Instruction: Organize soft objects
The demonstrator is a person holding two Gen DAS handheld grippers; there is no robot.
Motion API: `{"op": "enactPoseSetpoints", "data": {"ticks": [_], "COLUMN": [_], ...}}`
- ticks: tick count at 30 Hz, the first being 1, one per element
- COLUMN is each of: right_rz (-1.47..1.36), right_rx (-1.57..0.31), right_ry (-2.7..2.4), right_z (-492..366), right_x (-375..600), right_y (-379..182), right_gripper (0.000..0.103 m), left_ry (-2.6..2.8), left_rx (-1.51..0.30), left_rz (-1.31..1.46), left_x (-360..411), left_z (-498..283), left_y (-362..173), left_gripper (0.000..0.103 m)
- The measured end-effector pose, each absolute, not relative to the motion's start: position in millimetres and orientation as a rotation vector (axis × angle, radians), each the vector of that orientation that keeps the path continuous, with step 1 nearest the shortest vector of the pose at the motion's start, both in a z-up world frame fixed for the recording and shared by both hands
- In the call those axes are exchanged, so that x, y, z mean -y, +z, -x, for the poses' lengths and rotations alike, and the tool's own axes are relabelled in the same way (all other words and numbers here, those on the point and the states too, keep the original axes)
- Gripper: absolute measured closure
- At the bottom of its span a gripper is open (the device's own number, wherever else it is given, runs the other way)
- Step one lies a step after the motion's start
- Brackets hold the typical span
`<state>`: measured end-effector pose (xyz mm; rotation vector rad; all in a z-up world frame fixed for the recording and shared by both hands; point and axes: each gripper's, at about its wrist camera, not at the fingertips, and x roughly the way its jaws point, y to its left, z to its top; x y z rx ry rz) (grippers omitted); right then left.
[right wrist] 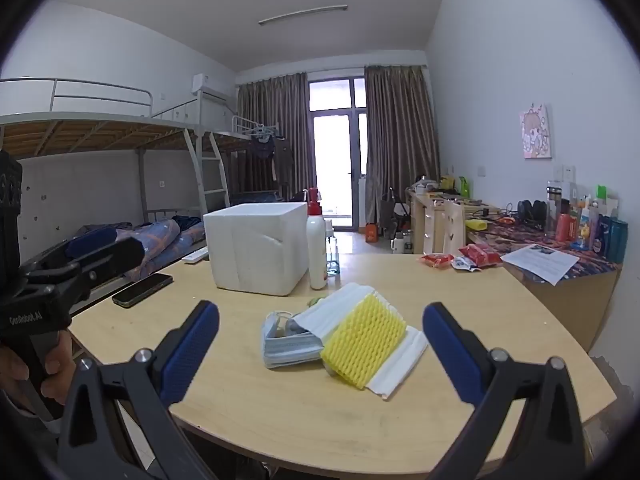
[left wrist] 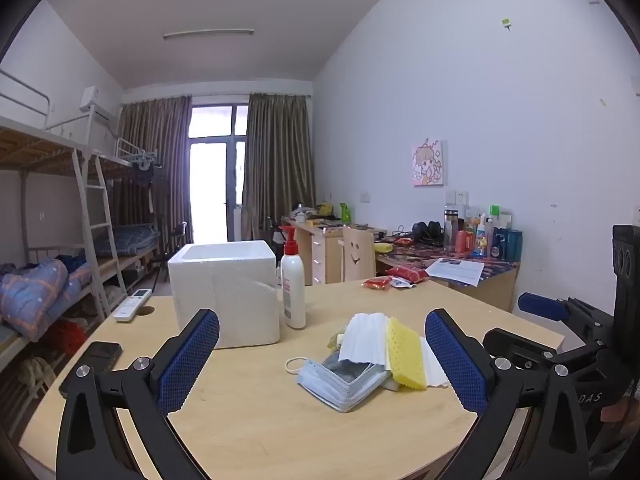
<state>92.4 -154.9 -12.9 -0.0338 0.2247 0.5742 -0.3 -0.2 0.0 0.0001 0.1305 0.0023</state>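
Both the left gripper (left wrist: 322,360) and right gripper (right wrist: 320,352) hang spread wide over the table's (right wrist: 280,412) near edge, gripping nothing. Between them, mid-table, lie a blue face mask (right wrist: 286,350), white foam sheet (right wrist: 340,308) and yellow foam net (right wrist: 362,338), heaped together. The white foam box (right wrist: 256,250) stands toward the far edge.

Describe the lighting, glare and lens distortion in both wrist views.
Left wrist view: even daylight, the balcony door blown out white, the table edge bowed by the fisheye, corners vignetted black. Right wrist view: the same overexposed door, soft shadows under the yellow foam net, sharp focus, curved walls.

light: soft daylight from the window (right wrist: 338,148), blown out | shadows: faint | focus: sharp | edges: strong fisheye bending, dark corners
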Motion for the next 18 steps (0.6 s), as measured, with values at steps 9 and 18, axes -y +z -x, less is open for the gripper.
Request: {"op": "enactPoseSetpoints", "data": {"ticks": [9, 18], "right_rz": [0.034, 0.03], "right_rx": [-0.215, -0.227], "right_ry": [0.582, 0.584], "right_z": [-90.8, -94.0], "right_x": [156.7, 156.4], "right_y": [-12.0, -12.6], "right_gripper": [0.0, 0.0], "left_ry": [0.01, 0.003], "left_rx": [-0.146, -0.152], "left_rz": [0.005, 0.011], "left_x": [-0.3, -1.2], "left_z": [1.2, -1.6], "left_y": [-0.5, -0.3], "left_gripper": [0.0, 0.0]}}
